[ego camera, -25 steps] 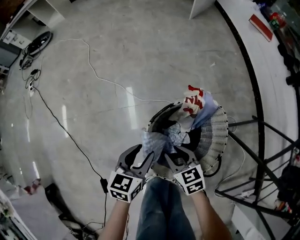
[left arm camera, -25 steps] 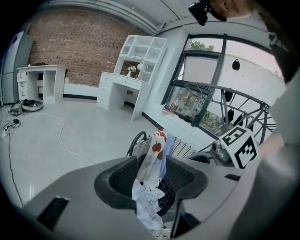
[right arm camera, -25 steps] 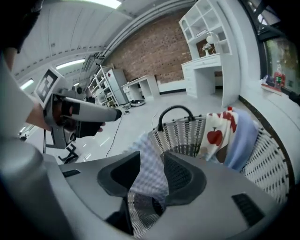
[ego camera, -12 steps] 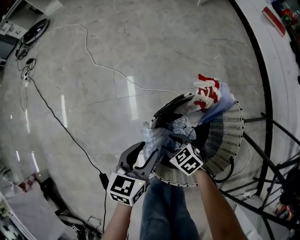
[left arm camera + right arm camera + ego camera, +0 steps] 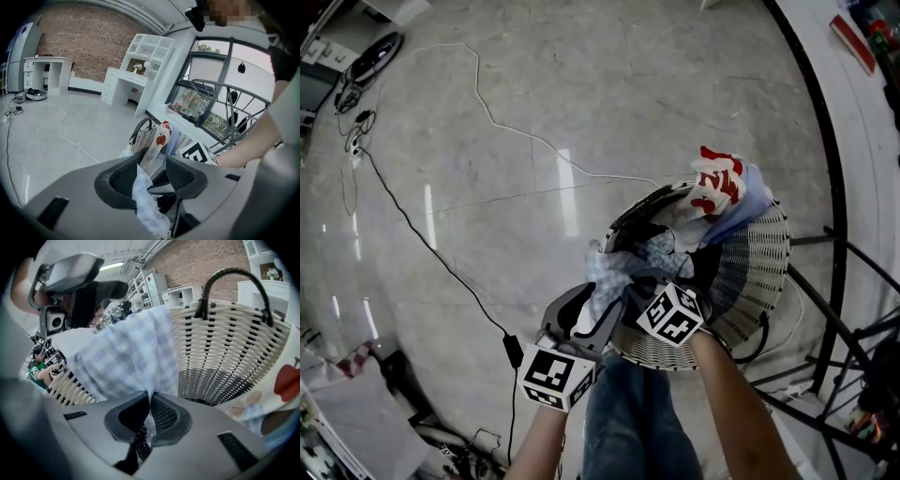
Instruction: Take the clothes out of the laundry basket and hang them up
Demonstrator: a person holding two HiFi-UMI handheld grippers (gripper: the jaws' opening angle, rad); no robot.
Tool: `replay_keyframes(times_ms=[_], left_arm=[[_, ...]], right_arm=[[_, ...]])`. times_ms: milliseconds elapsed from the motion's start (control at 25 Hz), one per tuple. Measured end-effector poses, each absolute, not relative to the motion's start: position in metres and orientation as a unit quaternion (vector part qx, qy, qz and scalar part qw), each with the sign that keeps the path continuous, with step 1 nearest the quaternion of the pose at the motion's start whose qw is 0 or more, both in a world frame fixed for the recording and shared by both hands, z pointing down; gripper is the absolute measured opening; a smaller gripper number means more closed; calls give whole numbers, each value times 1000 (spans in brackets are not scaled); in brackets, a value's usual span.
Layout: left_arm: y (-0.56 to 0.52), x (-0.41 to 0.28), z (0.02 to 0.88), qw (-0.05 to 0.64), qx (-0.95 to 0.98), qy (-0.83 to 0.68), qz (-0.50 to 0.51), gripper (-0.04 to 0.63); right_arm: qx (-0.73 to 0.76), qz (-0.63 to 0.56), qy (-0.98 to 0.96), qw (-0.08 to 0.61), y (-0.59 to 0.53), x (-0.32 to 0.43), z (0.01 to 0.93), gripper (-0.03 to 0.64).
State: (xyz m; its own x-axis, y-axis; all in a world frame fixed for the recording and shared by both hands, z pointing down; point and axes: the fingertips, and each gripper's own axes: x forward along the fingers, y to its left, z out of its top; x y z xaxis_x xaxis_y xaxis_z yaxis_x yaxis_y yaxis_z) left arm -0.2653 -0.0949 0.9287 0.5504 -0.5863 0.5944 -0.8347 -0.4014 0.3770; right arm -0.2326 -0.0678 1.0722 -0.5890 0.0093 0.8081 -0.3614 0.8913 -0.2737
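Checked cloth (image 5: 126, 357) above basket (image 5: 750, 281); red-print garment (image 5: 714, 183) draped over rim.

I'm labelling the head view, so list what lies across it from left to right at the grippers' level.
black cable → left gripper → right gripper → laundry basket's right wall → black metal frame. The checked cloth is omitted: it overlaps both grippers.
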Motion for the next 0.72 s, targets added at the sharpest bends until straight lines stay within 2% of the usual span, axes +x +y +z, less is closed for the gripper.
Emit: replay_keyframes(times_ms=[360,720], left_arm=[[-97,-258,903,322,818,-437,188,201],[-96,-239,833,304,834,-423,183,201]], right_arm=[[227,260,-869,354,-86,-192,1000,11],[294,225,-884,284,-89,-187,871,10]])
